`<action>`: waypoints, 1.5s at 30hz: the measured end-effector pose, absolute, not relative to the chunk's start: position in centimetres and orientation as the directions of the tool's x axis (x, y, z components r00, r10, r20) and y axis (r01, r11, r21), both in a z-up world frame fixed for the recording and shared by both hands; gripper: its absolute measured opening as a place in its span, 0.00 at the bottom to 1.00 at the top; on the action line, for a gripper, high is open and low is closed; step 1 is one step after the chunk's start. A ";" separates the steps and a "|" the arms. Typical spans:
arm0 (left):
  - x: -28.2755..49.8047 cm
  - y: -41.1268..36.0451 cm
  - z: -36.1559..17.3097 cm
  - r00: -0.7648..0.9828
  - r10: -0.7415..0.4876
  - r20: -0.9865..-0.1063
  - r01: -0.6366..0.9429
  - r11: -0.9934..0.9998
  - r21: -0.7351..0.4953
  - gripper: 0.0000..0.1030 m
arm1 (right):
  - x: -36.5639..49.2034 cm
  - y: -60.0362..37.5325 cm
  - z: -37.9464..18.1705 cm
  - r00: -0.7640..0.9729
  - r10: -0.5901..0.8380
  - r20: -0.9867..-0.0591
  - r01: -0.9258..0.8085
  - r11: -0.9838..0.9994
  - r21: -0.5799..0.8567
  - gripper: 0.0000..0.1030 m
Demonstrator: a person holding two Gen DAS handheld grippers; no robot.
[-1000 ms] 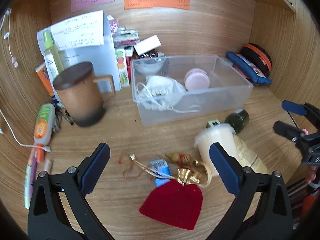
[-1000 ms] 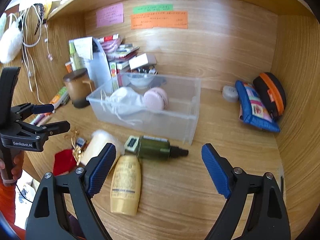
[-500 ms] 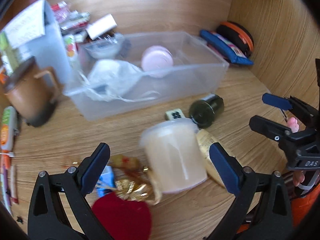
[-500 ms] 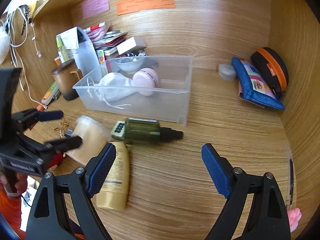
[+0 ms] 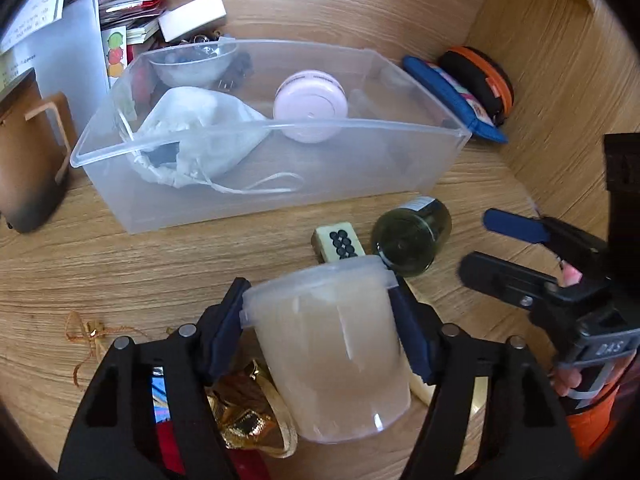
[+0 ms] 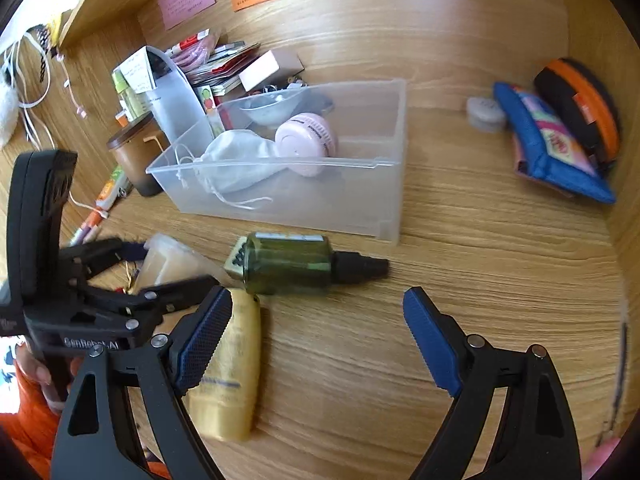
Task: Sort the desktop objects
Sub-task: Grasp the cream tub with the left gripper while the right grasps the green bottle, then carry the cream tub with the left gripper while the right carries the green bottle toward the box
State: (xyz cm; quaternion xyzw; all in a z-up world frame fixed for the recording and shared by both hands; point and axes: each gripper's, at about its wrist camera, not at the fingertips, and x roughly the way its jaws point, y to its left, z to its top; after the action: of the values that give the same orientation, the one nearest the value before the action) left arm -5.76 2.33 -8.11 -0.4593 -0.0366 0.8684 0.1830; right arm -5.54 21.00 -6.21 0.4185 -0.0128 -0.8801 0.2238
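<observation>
My left gripper (image 5: 318,330) is shut on a translucent lidded tub (image 5: 328,352), which also shows in the right wrist view (image 6: 172,264). A clear plastic bin (image 5: 280,184) behind it holds a white drawstring bag (image 5: 192,136), a pink round case (image 5: 310,106) and a small clear bowl (image 5: 192,66). My right gripper (image 6: 316,340) is open and empty above the desk, close to a yellow tube (image 6: 230,368) and a lying green bottle (image 6: 288,268). A mahjong tile (image 5: 340,240) lies by the bottle.
A red pouch with gold ribbon (image 5: 240,420) lies under my left gripper. A brown mug (image 6: 136,156) and papers stand at the left. A blue pouch (image 6: 552,144), an orange-black case (image 6: 580,108) and a small grey case (image 6: 486,114) lie at the back right.
My left gripper has moved forward and right and closed on the tub. My right gripper has stayed open and shifted slightly.
</observation>
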 end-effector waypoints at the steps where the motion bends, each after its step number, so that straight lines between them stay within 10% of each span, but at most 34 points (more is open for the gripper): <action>1: -5.7 2.3 -8.1 -0.515 0.352 -0.782 -0.287 -0.930 -0.230 0.67 | -5.9 20.8 -6.3 -0.541 -0.414 -0.732 0.383 -0.896 0.223 0.83; 45: -4.1 -1.0 -1.1 -0.691 0.263 -0.674 -0.229 -0.963 -0.141 0.65 | -4.3 18.4 -1.7 -0.694 -0.351 -0.629 0.378 -0.921 0.096 0.68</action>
State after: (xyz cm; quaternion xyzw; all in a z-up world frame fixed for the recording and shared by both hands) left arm -4.12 -0.99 -1.08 -0.3697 -0.0229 0.9192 0.1338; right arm -4.28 18.42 -1.67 0.3373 0.0205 -0.9201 0.1982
